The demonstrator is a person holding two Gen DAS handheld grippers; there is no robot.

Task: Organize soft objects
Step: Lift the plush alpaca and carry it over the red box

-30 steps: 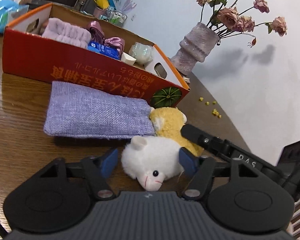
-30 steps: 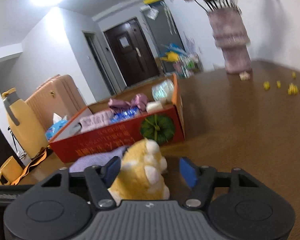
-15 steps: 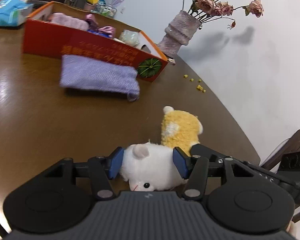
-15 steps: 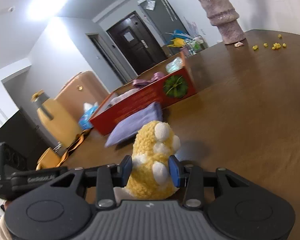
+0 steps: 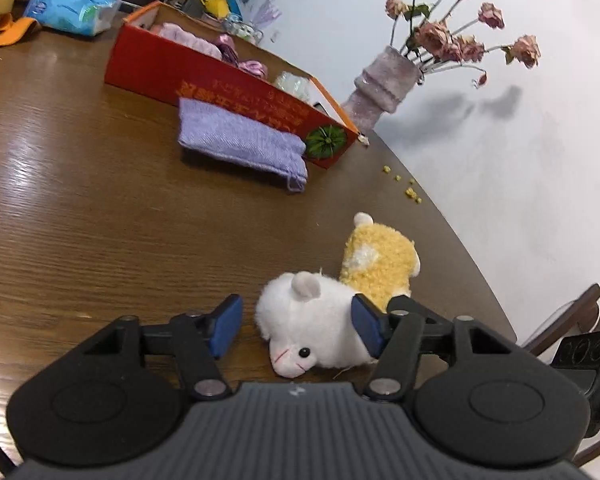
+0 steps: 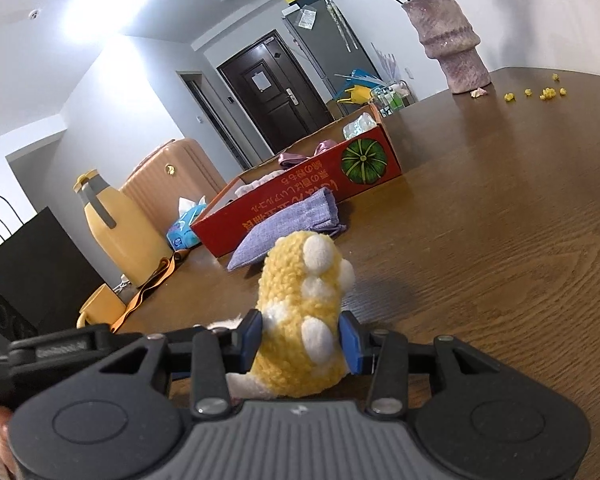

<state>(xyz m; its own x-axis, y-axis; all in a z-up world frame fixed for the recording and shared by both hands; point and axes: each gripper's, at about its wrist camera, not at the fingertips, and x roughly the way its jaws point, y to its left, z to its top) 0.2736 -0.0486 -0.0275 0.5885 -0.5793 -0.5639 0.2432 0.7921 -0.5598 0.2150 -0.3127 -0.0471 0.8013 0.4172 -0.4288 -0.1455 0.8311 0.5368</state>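
A white plush animal [image 5: 316, 324] lies on the wooden table between the fingers of my left gripper [image 5: 296, 324], which is open; a gap shows on its left side. A yellow plush [image 5: 376, 264] lies just behind it. In the right wrist view my right gripper [image 6: 302, 338] is shut on the yellow plush [image 6: 304, 316], blue pads pressed against both its sides. A purple fabric pouch [image 5: 240, 140] lies flat against the front of a red cardboard box [image 5: 220, 84] that holds several soft items. The box [image 6: 300, 196] and pouch [image 6: 288, 228] also show in the right wrist view.
A vase of dried roses [image 5: 384, 84] stands behind the box near the table edge, with yellow crumbs [image 5: 408, 190] beside it. A blue tissue pack [image 5: 72, 8] lies far left. A yellow jug [image 6: 116, 228] and black bag [image 6: 36, 264] stand at the table's left.
Both grippers pulled back from the box with the plush toys. My left gripper has opened and released the white plush onto the table. My right gripper closed on the yellow plush.
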